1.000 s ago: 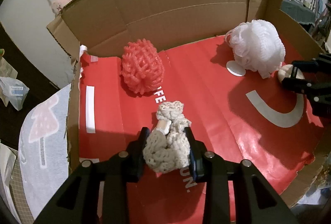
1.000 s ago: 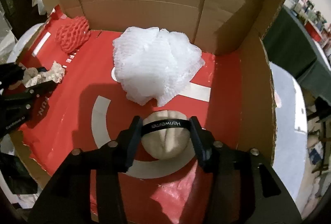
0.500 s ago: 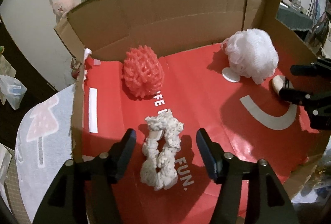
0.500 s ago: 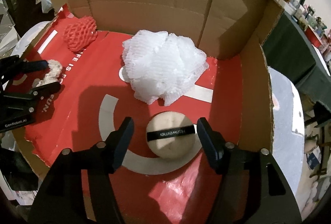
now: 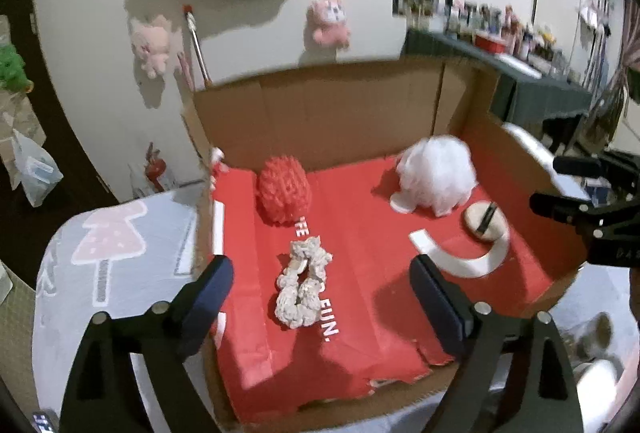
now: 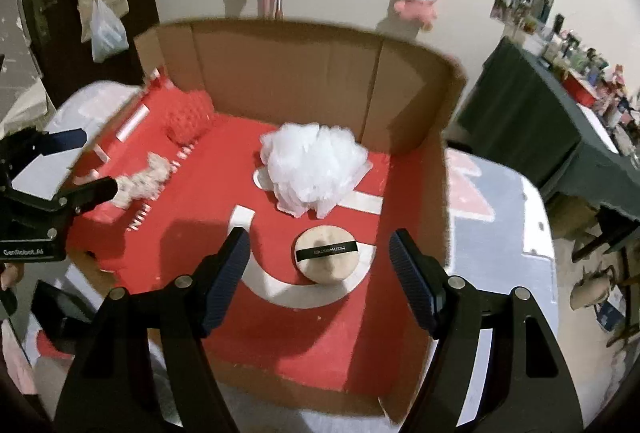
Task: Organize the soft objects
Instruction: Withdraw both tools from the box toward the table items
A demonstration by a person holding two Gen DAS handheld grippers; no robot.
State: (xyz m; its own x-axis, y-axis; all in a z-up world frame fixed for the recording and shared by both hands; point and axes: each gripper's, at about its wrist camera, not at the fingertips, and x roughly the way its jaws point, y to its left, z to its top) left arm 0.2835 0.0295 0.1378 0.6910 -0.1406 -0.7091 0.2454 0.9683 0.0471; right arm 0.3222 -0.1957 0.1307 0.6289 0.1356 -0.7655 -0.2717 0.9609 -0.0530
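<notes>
Left gripper (image 5: 322,287) opening, empty, above the cream crocheted scrunchie (image 5: 302,289) on the red-lined cardboard box (image 5: 320,113) floor, near left. Right gripper (image 6: 320,273) opening, empty, over the round beige powder puff (image 6: 327,254), near right.

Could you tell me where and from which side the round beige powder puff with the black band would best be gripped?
Probably across its rim, from above. The powder puff lies flat on the box's red floor, a low round disc, so pads closing on opposite edges suit it. The right claw, jaws opening and apart from the puff, already straddles it; the white mesh pouf crowds the far side.
</notes>
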